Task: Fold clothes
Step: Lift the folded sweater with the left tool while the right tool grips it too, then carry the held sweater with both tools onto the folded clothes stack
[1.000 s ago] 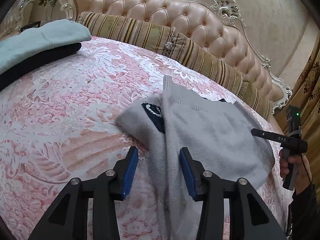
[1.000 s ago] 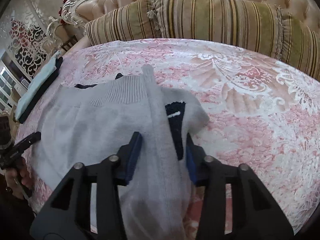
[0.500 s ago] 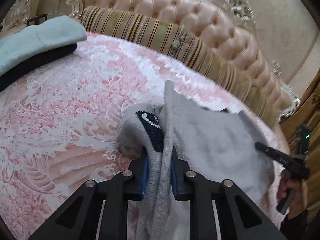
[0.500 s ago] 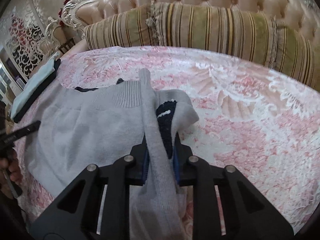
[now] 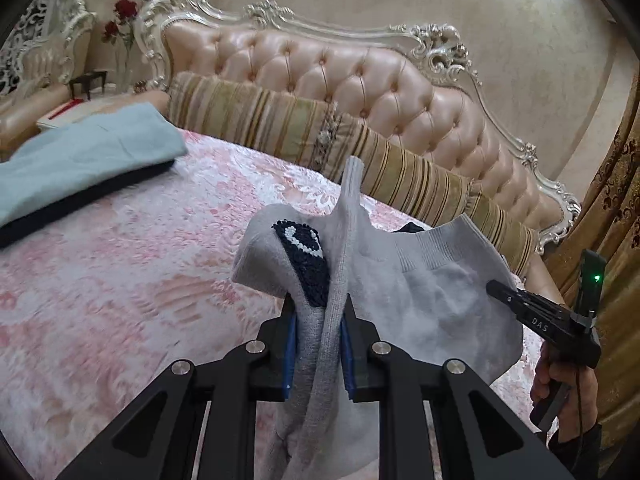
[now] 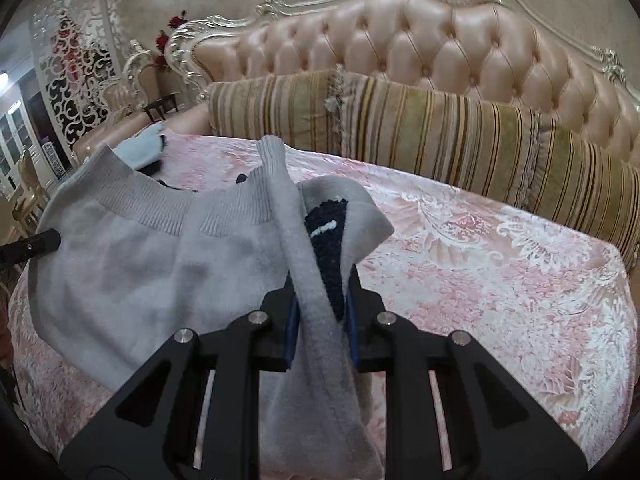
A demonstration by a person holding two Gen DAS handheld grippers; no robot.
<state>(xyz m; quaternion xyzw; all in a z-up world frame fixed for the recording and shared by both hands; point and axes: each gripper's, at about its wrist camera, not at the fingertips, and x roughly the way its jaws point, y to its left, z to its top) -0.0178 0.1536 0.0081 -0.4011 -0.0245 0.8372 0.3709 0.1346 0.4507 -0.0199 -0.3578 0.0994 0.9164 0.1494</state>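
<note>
Both the left gripper (image 5: 318, 344) and right gripper (image 6: 320, 334) had just closed on the grey sweater (image 5: 436, 304), raised above the bed (image 5: 120, 280) for folding.

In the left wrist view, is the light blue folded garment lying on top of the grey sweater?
No. The light blue folded garment lies apart on the bedspread, far from the grey sweater.

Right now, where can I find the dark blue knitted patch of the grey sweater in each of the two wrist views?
Left wrist view: the dark blue patch is at centre, left of the raised grey fold, just above the left gripper.
Right wrist view: the patch is at centre, right of the fold, above the right gripper.
Shared landmark: the striped bolster pillow below the headboard.
</note>
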